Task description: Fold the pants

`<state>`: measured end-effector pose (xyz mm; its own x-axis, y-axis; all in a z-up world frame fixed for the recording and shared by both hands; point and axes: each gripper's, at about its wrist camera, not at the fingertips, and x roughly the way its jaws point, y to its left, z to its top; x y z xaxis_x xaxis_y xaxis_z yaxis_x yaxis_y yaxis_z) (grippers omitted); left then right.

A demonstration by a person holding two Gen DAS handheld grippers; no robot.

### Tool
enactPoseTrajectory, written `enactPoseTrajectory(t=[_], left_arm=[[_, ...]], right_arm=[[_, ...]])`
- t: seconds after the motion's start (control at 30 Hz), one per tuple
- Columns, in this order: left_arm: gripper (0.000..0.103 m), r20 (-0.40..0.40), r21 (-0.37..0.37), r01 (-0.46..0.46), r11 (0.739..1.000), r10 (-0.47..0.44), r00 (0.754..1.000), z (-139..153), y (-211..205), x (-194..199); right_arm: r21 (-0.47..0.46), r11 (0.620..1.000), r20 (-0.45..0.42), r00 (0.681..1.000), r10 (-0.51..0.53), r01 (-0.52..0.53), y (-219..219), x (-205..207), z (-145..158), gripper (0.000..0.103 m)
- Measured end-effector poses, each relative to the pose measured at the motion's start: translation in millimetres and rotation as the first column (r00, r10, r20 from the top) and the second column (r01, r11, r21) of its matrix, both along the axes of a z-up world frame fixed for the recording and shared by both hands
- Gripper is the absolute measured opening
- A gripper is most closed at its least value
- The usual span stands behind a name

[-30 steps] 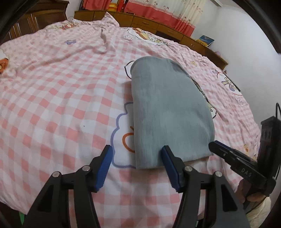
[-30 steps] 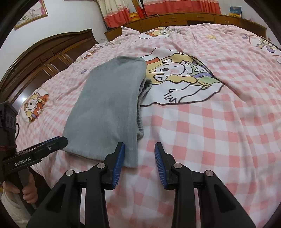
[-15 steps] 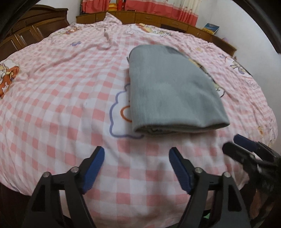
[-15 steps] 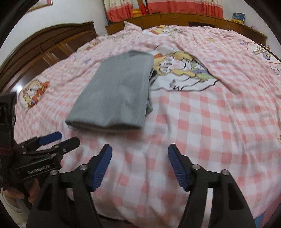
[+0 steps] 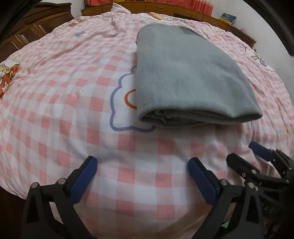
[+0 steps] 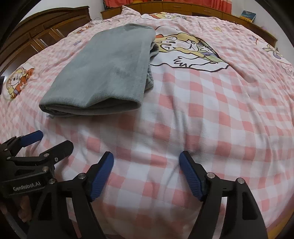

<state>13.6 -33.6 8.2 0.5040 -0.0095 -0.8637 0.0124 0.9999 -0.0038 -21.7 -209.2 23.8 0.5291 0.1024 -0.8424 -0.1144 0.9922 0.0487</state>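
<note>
Folded grey fleece pants (image 5: 185, 73) lie ahead, lengthwise away, nearer neither wide-open, empty left gripper (image 5: 142, 173) nor right gripper (image 6: 146, 166).

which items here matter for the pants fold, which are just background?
Job:
grey pants, folded on the bed
left gripper, open, empty
right gripper, open, empty

Background:
checked bedspread
wooden cabinets
red curtains
book

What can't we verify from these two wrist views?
- Grey pants: inner layers and how neat the fold is, hidden under the top layer in both views.
- Pants' far end: foreshortened in the left wrist view.
- Book on the far ledge: too small to read.
- Person's hand: mostly cut off by the frame edge.
</note>
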Motion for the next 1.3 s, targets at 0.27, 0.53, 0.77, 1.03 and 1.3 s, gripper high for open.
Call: enactPoseTrajectory(t=[0.27,0.53,0.77,1.03,1.3], left_arm=[[0.102,0.001,-0.011,0.004,1.0,-0.004,1.0,-0.7,2.0,2.2],[0.102,0.006,-0.019,-0.001,1.0,0.001,1.0,-0.6,4.0,1.7],[0.102,0.004,-0.018,-0.002,1.0,0.002,1.0,-0.6,4.1,1.9],[0.102,0.005,-0.018,-0.002,1.0,0.002,1.0,-0.7,3.9,1.8],[0.102,0.004,-0.018,-0.002,1.0,0.002,1.0,-0.5,3.7,1.7]], right_arm=[[0.009,1.0,0.005,1.0,-0.001,0.001,0.3,0.7,-0.6,0.078],[0.014,1.0,0.007,1.0,-0.003,0.003,0.4,0.2,-0.6,0.079],[0.014,1.0,0.009,1.0,-0.005,0.005,1.0,-0.5,-0.4,0.079],[0.014,1.0,0.009,1.0,-0.005,0.005,1.6,-0.7,-0.2,0.08],[0.014,1.0,0.009,1.0,-0.005,0.005,1.7,-0.9,-0.3,0.08]])
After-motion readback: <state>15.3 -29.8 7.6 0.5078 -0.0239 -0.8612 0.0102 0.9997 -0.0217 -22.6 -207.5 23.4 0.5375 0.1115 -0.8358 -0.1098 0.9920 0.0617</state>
